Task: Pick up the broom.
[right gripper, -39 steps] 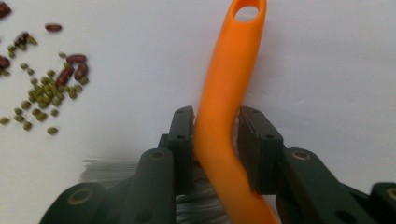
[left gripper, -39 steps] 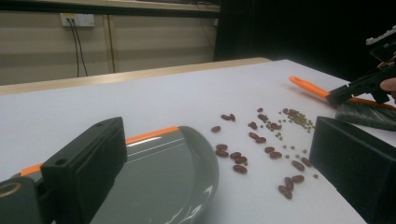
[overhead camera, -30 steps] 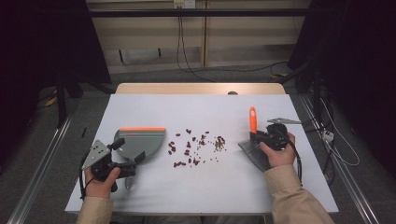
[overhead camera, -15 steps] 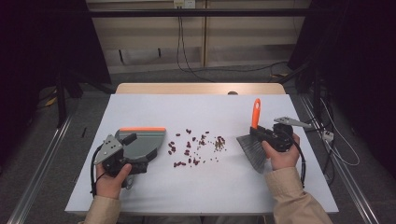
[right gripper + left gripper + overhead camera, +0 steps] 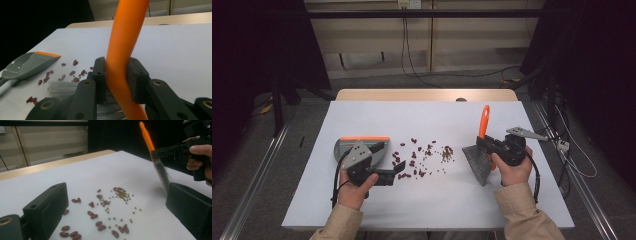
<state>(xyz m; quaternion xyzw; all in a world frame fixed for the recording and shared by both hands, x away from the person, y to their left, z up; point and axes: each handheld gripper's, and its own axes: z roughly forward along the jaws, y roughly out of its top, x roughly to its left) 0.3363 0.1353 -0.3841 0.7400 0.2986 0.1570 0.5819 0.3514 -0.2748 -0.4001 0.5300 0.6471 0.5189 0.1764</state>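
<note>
On the white table top (image 5: 362, 210), at about five o'clock from the scattered beans, my right gripper (image 5: 486, 144) is clamped on the orange handle of a small brush (image 5: 481, 150). My right gripper view shows the two black jaws pressing the handle (image 5: 125, 45) from both sides, with the grey bristles (image 5: 62, 88) fanned out below and to the left. From above, the handle points toward twelve o'clock and the bristle head tips down toward the table at about seven o'clock of my right hand (image 5: 512, 167).

My left gripper (image 5: 394, 176) sits at about eight o'clock from the bean pile, jaws spread wide apart with nothing between them; in the left gripper view they frame the spill on either side. My left hand (image 5: 354, 187) holds it low over the table.

The grey dustpan (image 5: 343, 147) with its orange front edge lies flat at nine o'clock from the beans, partly under my left gripper's body. In the right gripper view its orange lip (image 5: 47, 54) faces the spill.

The dark red kidney beans (image 5: 412, 162) are strewn across the middle of the table, and a cluster of small greenish beans (image 5: 446, 155) lies at their three o'clock side, near the bristles.
</note>
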